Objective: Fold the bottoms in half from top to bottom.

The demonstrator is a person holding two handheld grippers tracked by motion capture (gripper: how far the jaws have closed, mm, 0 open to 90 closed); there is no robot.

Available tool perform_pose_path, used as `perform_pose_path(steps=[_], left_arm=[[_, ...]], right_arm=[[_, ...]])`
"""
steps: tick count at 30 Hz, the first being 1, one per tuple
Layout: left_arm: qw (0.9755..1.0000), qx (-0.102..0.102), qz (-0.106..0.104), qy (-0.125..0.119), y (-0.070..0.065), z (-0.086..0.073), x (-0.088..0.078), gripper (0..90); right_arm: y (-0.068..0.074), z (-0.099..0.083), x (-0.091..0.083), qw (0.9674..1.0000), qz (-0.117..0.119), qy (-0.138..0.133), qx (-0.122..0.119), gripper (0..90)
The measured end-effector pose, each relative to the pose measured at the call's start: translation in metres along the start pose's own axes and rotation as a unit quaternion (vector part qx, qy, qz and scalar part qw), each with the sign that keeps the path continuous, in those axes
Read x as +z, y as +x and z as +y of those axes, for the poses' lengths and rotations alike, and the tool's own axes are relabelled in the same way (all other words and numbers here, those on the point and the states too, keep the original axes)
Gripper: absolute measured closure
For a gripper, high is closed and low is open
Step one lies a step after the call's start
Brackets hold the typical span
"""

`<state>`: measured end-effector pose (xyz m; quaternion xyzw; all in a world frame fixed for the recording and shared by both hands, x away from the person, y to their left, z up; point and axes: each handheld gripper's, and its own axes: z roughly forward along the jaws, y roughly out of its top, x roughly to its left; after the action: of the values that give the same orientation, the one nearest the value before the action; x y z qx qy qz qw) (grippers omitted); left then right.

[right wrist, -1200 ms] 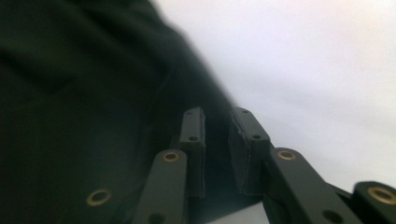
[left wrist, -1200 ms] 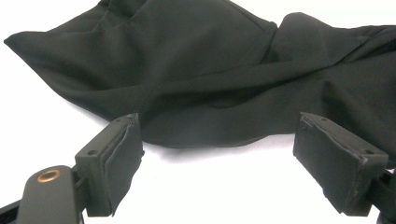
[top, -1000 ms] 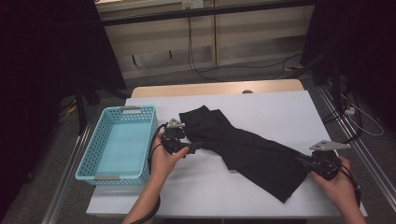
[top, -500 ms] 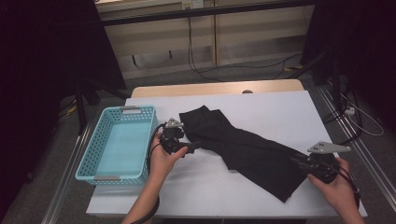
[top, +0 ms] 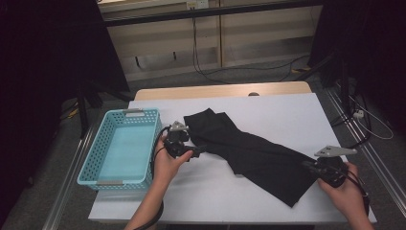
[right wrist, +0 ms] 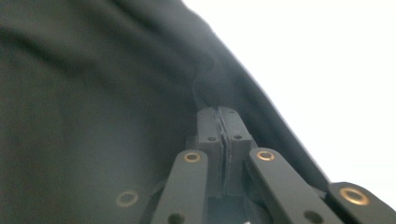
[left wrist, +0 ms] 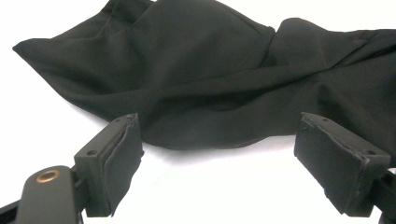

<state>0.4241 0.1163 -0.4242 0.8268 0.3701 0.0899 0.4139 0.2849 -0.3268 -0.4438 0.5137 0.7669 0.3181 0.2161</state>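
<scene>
A black garment [top: 253, 153] lies spread aslant across the white table [top: 215, 191], from the basket side toward the near right. My left gripper [top: 198, 151] rests at the garment's left end. In the left gripper view my left gripper [left wrist: 218, 127] is open and its pads flank the cloth's [left wrist: 210, 70] near edge without touching it. My right gripper [top: 307, 166] sits at the garment's lower right edge. In the right gripper view my right gripper [right wrist: 219, 114] has just closed, and its pads pinch a fold of the black cloth [right wrist: 93, 93].
A light blue plastic basket [top: 111, 182] stands empty at the table's left edge, close to my left hand. Bare white tabletop lies in front of and behind the garment. Cables run over the floor behind the table.
</scene>
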Motion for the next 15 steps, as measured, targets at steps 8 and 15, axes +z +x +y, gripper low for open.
perform_pose_path(steps=[8,15], left_arm=[[1.0000,-0.002,0.003,0.000,0.002,0.000,0.001,15.5],[1.0000,0.001,0.002,0.001,0.002,0.000,0.001,15.4]], right_arm=[[-0.021,0.005,-0.004,0.9994,-0.018,-0.025,0.014,88.8],[-0.029,-0.004,0.003,0.9986,-0.045,-0.011,0.025,73.4]])
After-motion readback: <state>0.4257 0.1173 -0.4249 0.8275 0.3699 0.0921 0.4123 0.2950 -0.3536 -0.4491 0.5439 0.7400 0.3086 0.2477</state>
